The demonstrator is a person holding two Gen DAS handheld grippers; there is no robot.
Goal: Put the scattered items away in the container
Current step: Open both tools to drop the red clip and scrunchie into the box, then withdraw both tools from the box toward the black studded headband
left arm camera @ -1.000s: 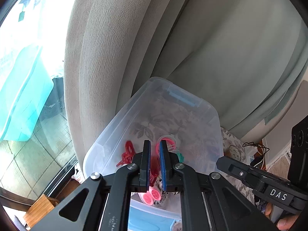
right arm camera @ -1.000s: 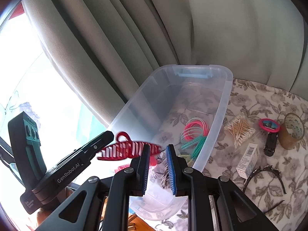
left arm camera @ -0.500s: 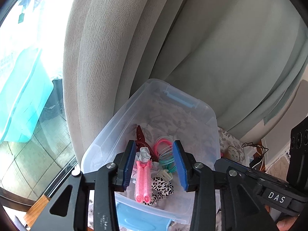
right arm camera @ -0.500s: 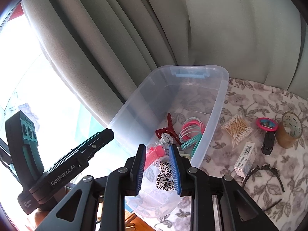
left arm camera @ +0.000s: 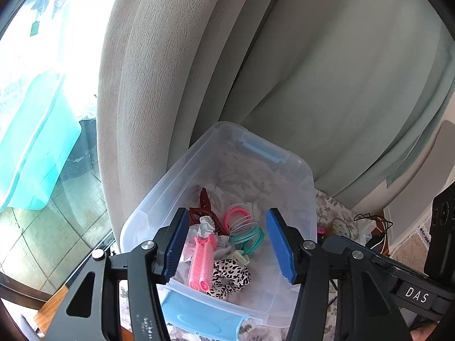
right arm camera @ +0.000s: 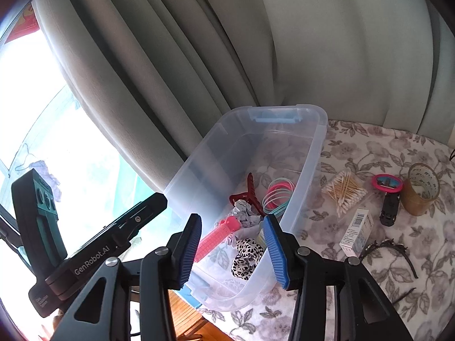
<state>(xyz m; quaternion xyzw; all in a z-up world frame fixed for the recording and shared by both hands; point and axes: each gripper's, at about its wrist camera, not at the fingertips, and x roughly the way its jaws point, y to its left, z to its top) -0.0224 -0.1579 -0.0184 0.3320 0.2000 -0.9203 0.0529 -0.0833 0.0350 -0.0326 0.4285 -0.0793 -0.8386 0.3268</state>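
Left wrist view: the left claw [left arm camera: 231, 248] hangs spread wide and empty over the near end of the bin [left arm camera: 308, 176]. Directly between its fingers lie the pink roller [left arm camera: 200, 261] and, just past it, the grey scrunchie [left arm camera: 206, 227]; the leopard scrunchie [left arm camera: 230, 274] sits below the roller's tip. Ahead of the fingers lie the red clip [left arm camera: 203, 207] and the hoops [left arm camera: 243, 226], pink and teal. The curtain [left arm camera: 256, 71] hangs beyond the bin. Right wrist view: the right claw [right arm camera: 233, 251] is likewise spread, holding nothing, above the bin's [right arm camera: 318, 142] near corner. The roller [right arm camera: 219, 234], scrunchie [right arm camera: 246, 213] and clip [right arm camera: 247, 196] lie inside, ahead of the fingers. To the claw's right, outside the bin on the floral cloth [right arm camera: 369, 147], remain the swabs [right arm camera: 345, 191], box [right arm camera: 357, 233], tape [right arm camera: 421, 189], pink mirror [right arm camera: 386, 183] and black headband [right arm camera: 395, 251].
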